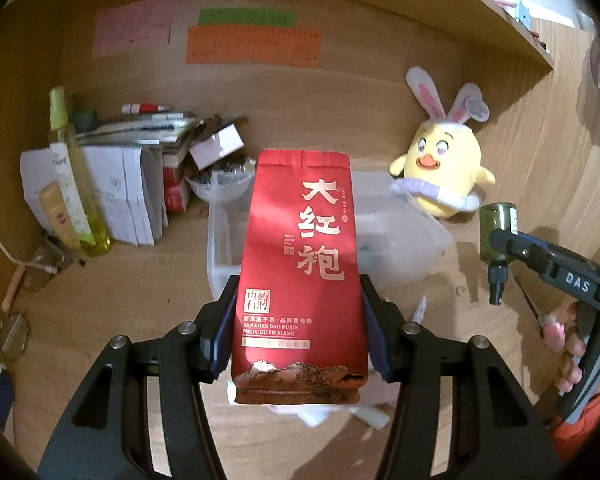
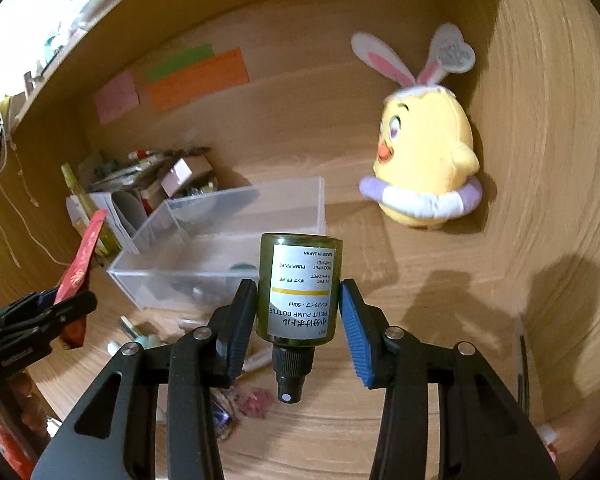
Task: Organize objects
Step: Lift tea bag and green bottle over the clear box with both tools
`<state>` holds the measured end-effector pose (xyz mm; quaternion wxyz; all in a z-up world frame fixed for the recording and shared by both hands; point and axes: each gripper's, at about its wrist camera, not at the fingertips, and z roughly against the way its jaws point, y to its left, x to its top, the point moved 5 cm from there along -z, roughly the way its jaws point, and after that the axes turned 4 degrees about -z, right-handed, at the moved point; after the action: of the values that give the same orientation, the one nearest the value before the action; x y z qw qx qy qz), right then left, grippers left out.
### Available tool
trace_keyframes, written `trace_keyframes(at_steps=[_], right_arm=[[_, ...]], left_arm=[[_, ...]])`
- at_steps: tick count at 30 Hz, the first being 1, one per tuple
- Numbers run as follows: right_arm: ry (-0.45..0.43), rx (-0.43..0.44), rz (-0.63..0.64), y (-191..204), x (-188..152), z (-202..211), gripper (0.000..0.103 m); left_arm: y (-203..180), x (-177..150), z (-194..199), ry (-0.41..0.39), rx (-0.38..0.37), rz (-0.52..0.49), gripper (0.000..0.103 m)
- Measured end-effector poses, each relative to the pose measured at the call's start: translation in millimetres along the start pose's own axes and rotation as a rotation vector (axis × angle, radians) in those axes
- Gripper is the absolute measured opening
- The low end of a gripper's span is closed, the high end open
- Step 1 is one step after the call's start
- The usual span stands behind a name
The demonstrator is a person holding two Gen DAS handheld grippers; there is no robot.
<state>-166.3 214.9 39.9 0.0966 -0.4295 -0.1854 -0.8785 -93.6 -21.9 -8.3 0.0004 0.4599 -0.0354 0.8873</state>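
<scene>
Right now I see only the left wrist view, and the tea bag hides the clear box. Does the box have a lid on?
Observer: No. In the right wrist view the box is open on top.
Operator: Is anything inside it?
Observer: One small green thing lies near the front wall.
Operator: I cannot read the label on the bottle. What does it say?
Observer: It says PETIT PUMP BOTTLE. The text is upside down, because the bottle is held with its nozzle toward the camera.
</scene>
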Motion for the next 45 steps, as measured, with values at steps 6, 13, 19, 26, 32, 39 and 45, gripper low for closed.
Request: trace_keyframes(at_steps=[6, 13, 19, 26, 32, 39, 45], right_arm=[[-0.037, 0.024, 0.028, 14, 15, 0, 0.039], [-0.083, 0.031, 0.059, 24, 41, -6, 0.039], [-0.110, 0.037, 0.081, 29, 65, -15, 0.039], [-0.090, 0.022, 0.087, 30, 79, -42, 0.039], [-0.019, 0.012, 0.081, 26, 69, -76, 0.039], [0.034, -0.031, 0.119, 25, 58, -104, 0.039], [0.080, -0.051, 0.147, 24, 51, -120, 0.039]], left_arm=[[4, 26, -3, -0.045, 0.014, -0.001, 0.055], [14, 54, -17, -0.069, 0.022, 0.007, 0.055], [22, 73, -37, -0.048, 0.028, 0.013, 0.055], [21, 83, -64, -0.007, 0.016, 0.008, 0.055], [20, 76, -92, 0.051, 0.022, 0.001, 0.055], [17, 66, -119, 0.101, 0.044, -0.037, 0.055], [17, 56, -135, 0.163, 0.017, -0.024, 0.055]])
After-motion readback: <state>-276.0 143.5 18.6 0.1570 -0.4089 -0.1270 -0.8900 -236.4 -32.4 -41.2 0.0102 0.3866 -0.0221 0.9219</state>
